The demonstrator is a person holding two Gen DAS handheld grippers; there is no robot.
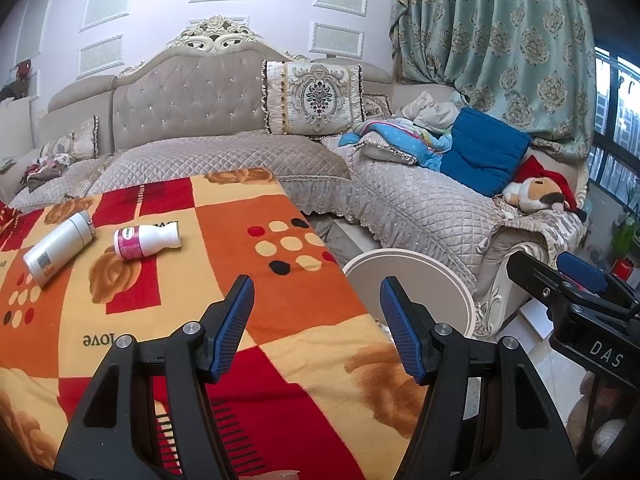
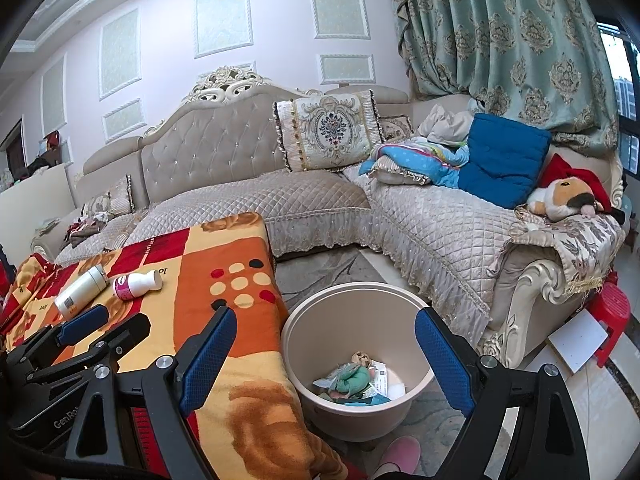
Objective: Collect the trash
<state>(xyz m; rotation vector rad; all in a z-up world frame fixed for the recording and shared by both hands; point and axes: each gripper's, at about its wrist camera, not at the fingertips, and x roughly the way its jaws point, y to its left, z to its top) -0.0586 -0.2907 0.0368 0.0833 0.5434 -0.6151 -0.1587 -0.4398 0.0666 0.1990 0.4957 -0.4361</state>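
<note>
A table under a patterned blanket (image 1: pixel 280 216) bears two bottles lying flat (white (image 1: pixel 56 252), pink-labelled (image 1: pixel 146 241))

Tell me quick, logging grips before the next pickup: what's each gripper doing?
Left gripper: open, holding nothing.
Right gripper: open, holding nothing.

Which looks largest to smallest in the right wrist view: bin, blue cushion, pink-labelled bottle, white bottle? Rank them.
1. bin
2. blue cushion
3. white bottle
4. pink-labelled bottle

The bin sits nearest the camera, so its lead is partly nearness.
</note>
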